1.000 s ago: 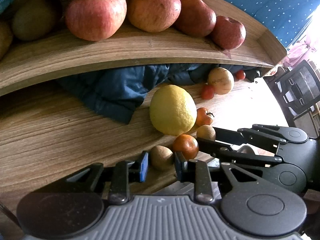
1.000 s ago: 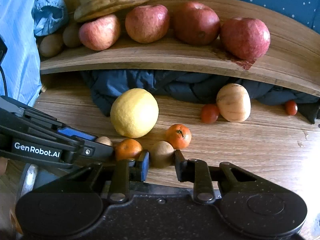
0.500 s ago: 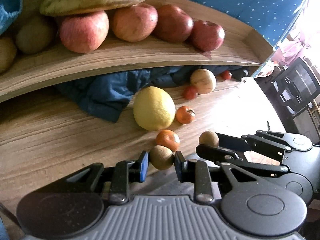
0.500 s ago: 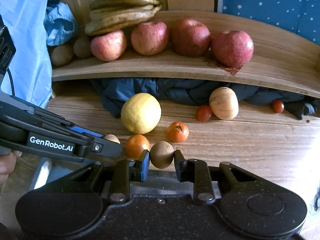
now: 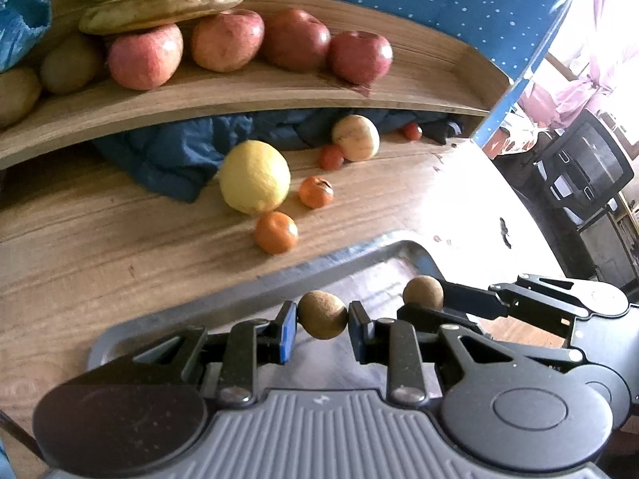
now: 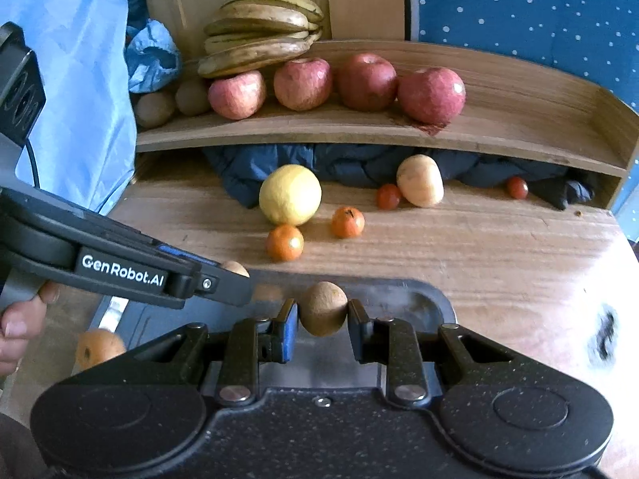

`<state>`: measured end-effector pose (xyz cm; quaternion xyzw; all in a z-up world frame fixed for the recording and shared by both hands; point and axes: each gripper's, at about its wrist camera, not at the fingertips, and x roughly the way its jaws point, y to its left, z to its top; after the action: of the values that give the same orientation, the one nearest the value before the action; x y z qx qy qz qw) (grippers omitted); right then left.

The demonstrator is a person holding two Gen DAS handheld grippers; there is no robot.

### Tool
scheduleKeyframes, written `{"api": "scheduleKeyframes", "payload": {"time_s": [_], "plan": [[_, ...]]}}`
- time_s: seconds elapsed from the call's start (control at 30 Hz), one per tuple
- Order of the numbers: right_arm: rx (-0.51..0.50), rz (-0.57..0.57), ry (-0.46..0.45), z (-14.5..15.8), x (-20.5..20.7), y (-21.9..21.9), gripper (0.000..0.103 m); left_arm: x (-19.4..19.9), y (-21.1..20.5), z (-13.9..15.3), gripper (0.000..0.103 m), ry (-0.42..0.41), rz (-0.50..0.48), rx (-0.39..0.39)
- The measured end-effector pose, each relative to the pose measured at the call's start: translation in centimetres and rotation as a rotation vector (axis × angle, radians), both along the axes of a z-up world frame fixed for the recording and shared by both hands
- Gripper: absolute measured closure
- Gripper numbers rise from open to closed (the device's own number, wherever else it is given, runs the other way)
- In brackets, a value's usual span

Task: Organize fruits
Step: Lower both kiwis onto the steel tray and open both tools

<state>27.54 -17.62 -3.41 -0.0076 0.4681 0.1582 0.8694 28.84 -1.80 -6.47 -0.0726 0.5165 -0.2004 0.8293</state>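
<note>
Both grippers have pulled back from the table's fruit. The left gripper pinches a brown fruit over the grey tray. The right gripper pinches another brown fruit there too.

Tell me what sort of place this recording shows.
Probably a home room or home office: a wooden desk with a raised wooden shelf holding red apples, and a black mesh office chair beside it.

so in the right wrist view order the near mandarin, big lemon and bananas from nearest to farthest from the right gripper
From the right gripper:
1. near mandarin, on the table just ahead, slightly left
2. big lemon, right behind it
3. bananas, top of the shelf, back left
</note>
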Motion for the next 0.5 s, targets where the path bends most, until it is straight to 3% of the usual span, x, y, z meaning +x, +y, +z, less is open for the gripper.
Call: {"api": "scheduleKeyframes", "payload": {"time_s": [0.5], "plan": [[-0.004,0.034,0.031,0.1,-6.0,-2.0,0.075,-5.7,-2.3,-0.3,0.073,0.024,0.012,-0.005]]}}
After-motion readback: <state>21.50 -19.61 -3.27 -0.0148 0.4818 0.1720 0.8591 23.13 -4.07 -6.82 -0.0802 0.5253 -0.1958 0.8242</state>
